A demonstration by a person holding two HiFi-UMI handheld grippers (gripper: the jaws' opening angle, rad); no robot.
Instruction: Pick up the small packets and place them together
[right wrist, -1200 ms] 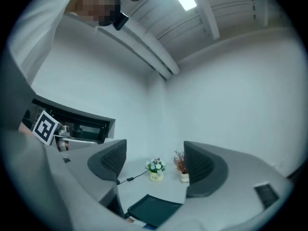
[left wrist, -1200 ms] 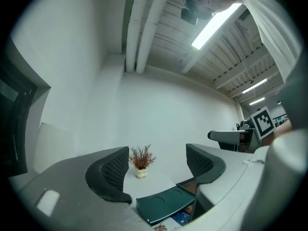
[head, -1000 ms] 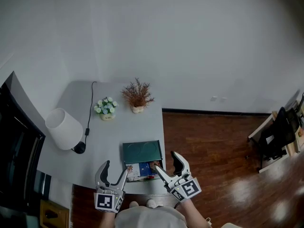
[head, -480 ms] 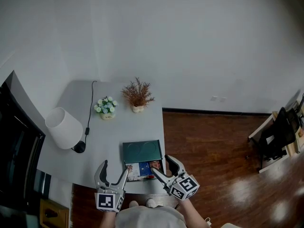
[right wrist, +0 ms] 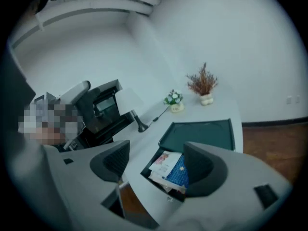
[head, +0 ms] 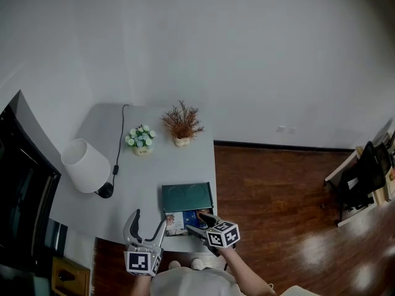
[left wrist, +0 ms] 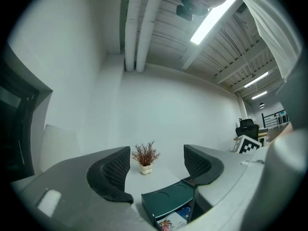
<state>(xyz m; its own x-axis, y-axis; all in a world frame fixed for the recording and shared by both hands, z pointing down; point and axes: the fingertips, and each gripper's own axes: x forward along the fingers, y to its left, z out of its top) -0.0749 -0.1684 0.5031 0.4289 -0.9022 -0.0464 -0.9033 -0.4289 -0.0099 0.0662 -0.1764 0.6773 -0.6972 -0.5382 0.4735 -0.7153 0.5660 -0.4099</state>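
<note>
Several small packets (head: 182, 220), one white and one blue, lie at the near end of a dark green box (head: 187, 196) on the grey table (head: 148, 177). In the right gripper view the packets (right wrist: 171, 166) show between and beyond the jaws. My right gripper (head: 197, 222) hovers right over them, open, its pads touching nothing. My left gripper (head: 150, 219) stands open at the table's near edge, left of the box, with nothing in it. In the left gripper view the left gripper (left wrist: 156, 170) frames the box (left wrist: 168, 201) and the packets (left wrist: 175, 221).
A white lamp (head: 85, 165) with a black cord stands at the table's left. A small flower pot (head: 141, 139) and a dried plant (head: 181, 125) sit at the far edge. A black screen (head: 24, 193) is at the left; wooden floor (head: 278, 202) lies to the right.
My right gripper has swung left and in over the packets, turning as it went, with its jaws a little narrower. The left gripper has stayed put.
</note>
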